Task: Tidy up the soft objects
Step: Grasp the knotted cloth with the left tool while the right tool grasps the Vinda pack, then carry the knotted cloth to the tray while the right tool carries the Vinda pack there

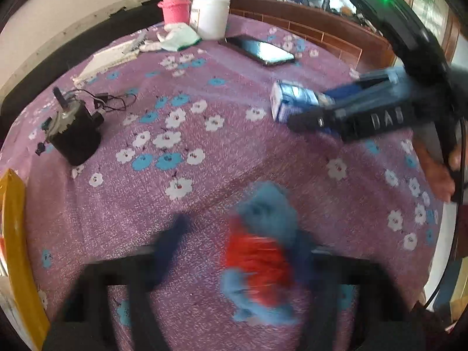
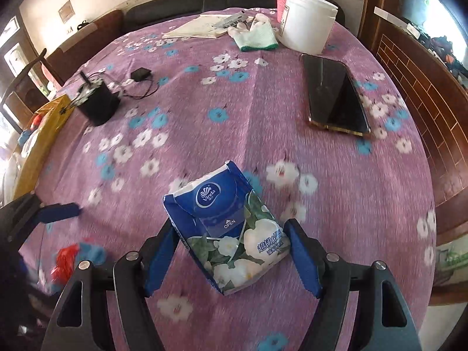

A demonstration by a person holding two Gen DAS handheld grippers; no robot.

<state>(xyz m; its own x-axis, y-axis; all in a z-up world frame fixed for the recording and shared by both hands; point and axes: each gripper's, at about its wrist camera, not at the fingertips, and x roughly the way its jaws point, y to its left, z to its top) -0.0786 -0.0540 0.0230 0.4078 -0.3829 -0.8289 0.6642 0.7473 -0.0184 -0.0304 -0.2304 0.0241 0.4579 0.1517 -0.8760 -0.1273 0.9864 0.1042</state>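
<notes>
On the purple flowered cloth point(image 2: 263, 111), one blue soft tissue pack point(image 2: 231, 234) is seen between the spread blue pads of the right gripper point(image 2: 234, 256), pressed by neither. One blurred blue-and-red plush toy point(image 1: 260, 260) is clamped in the closed left gripper point(image 1: 234, 251). Farther back are counted one black phone point(image 2: 336, 93), one white jar point(image 2: 307, 23), one pale knitted glove point(image 2: 257, 38) and one black motor point(image 2: 98, 102); nothing is seen blocking the pack.

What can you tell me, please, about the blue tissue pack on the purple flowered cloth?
The soft blue plastic tissue pack carries a Vinda logo, an OPEN flap and white flower print. It lies flat on the purple flowered cloth, tilted diagonally, between the right claw fingers, which stand apart beside its lower end, not visibly pressing.
</notes>
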